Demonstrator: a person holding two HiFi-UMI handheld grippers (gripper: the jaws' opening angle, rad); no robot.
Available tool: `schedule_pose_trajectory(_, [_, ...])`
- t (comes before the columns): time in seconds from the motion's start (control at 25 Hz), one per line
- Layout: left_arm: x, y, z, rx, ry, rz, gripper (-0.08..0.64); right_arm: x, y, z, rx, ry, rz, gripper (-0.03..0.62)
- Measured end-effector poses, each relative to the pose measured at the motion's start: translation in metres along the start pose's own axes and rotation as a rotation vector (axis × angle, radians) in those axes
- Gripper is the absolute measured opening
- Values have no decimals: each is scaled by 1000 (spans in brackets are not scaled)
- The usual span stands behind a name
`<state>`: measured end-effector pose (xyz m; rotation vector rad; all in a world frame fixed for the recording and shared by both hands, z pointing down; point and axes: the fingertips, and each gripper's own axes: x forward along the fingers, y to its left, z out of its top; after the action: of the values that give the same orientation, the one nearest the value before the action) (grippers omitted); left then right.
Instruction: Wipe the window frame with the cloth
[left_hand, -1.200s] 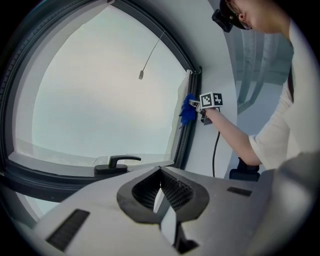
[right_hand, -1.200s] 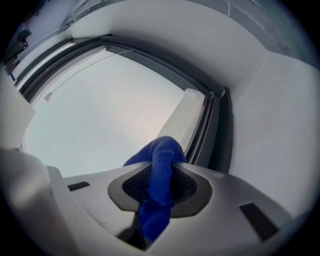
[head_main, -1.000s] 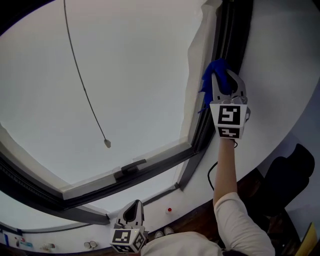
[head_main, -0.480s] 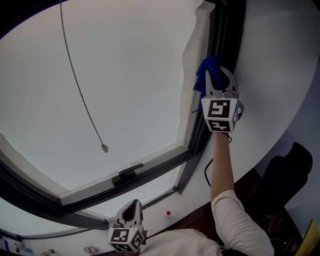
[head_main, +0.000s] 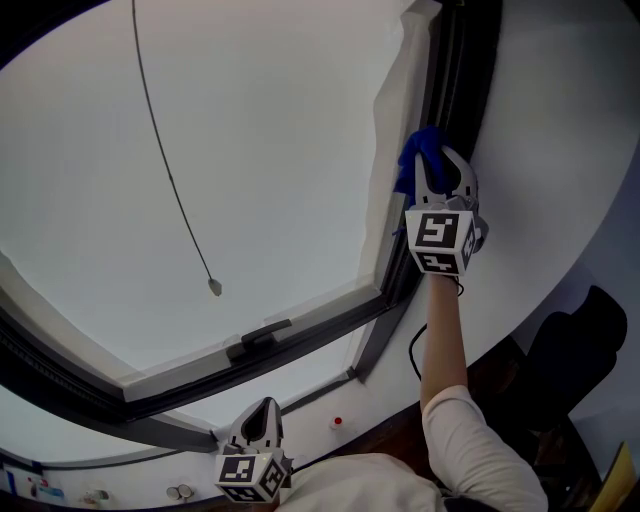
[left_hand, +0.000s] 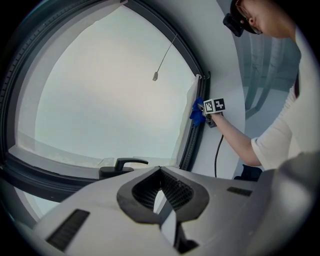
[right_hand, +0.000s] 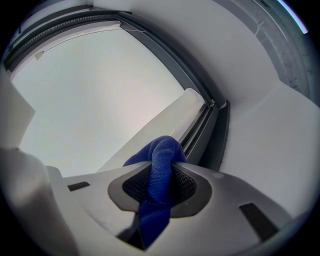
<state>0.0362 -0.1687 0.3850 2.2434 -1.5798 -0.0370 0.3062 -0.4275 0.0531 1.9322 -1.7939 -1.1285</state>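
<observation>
Your right gripper (head_main: 443, 180) (right_hand: 160, 182) is clenched on the blue cloth (head_main: 418, 152) (right_hand: 159, 162). A bunched fold bulges out past the jaw tips and a tail hangs back between them. The bulge lies against the dark upright member of the window frame (head_main: 452, 70) (right_hand: 210, 135) at the pane's right side, beside a pale strip of film (head_main: 392, 120) that stands loose along the glass edge. The contact itself is covered by the cloth, so you can't see how much fabric touches the frame.

Your left gripper (head_main: 263, 415) (left_hand: 162, 200) hangs low at the near edge, well apart from the cloth, jaws drawn together on nothing. Its marker cube is partly cut off in the head view.

Beyond it, a dark window handle (head_main: 258, 335) (left_hand: 120, 165) sits on the lower frame rail. A thin cord (head_main: 168, 165) ending in a small weight hangs across the glass at the left. The frame's top runs out of view.
</observation>
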Motion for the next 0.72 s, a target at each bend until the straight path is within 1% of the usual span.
schedule_pose_trajectory(0.24, [-3, 1, -4, -3, 10, -2, 9, -6, 12, -13, -21, 16, 15, 97])
schedule_pose_trajectory(0.72, [-2, -1, -6, 2, 19, -14, 9, -17, 34, -35, 20, 52, 47, 97])
